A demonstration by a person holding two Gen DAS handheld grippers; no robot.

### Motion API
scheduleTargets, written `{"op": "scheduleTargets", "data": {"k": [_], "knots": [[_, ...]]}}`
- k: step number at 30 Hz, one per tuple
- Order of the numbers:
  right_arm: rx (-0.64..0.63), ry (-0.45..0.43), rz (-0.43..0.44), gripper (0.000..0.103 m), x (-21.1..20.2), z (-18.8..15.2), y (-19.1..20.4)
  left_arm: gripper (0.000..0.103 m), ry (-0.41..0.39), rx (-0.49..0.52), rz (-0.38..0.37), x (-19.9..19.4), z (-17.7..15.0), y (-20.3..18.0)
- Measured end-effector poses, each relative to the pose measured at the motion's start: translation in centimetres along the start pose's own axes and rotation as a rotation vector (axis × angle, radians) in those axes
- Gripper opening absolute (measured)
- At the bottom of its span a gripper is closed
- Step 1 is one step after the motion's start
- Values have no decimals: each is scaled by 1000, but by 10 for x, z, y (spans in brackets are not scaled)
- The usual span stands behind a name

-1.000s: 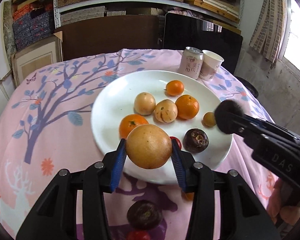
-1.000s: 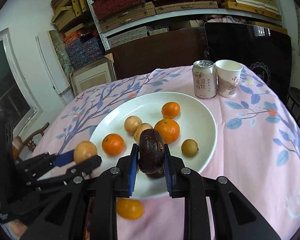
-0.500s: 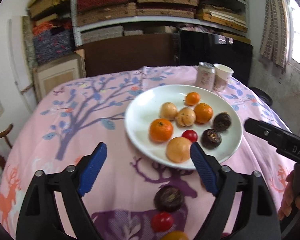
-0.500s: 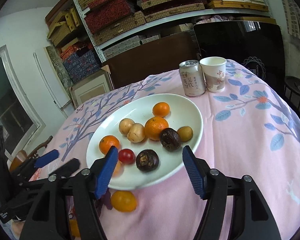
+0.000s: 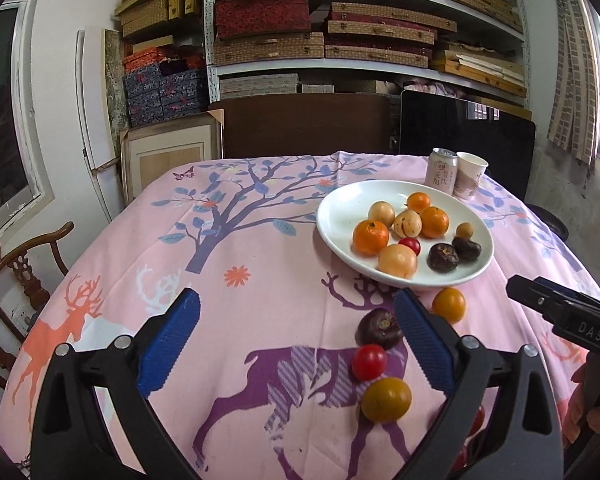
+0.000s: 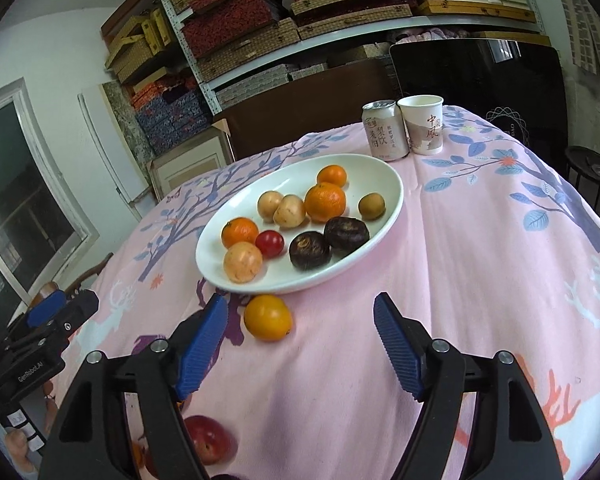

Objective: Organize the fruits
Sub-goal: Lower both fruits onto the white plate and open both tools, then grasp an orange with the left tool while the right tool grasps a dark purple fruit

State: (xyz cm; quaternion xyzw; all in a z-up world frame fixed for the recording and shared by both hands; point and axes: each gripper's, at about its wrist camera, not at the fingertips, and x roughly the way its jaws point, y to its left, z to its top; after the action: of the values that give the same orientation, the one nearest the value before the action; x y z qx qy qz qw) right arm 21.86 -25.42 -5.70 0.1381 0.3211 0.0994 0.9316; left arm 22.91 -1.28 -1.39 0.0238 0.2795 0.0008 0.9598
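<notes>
Plate (image 6: 396, 196) holds oranges (image 6: 325, 202), dark fruits (image 6: 310, 250), cherry tomato (image 6: 269, 243).

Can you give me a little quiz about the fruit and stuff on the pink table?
1. True or false: two dark purple fruits lie on the white plate.
2. What stands right beside the paper cup? A: a drink can; B: a bottle; C: a bowl.
3. How many red tomatoes are on the plate?
Key: 1 true; 2 A; 3 one.
</notes>
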Motion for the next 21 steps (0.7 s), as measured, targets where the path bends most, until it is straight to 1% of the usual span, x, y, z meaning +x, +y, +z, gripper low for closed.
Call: {"op": "scheduleTargets", "data": {"k": [3, 14, 17, 19, 21], "knots": [[-5, 1, -2, 77, -3, -4, 1, 95, -6, 15, -2, -6, -6, -2], [4, 8, -6, 77, -12, -18, 2, 95, -52, 63, 25, -28, -22, -12], [5, 9, -5, 77, -13, -19, 2, 96, -49, 70, 26, -31, -26, -11], [11, 10, -2, 77, -15, -21, 1, 96, -21, 74, -5, -32, -31, -6], [27, 12, 12, 77, -22, -29, 0, 96, 34, 74, -68, -33, -39, 2]]}}
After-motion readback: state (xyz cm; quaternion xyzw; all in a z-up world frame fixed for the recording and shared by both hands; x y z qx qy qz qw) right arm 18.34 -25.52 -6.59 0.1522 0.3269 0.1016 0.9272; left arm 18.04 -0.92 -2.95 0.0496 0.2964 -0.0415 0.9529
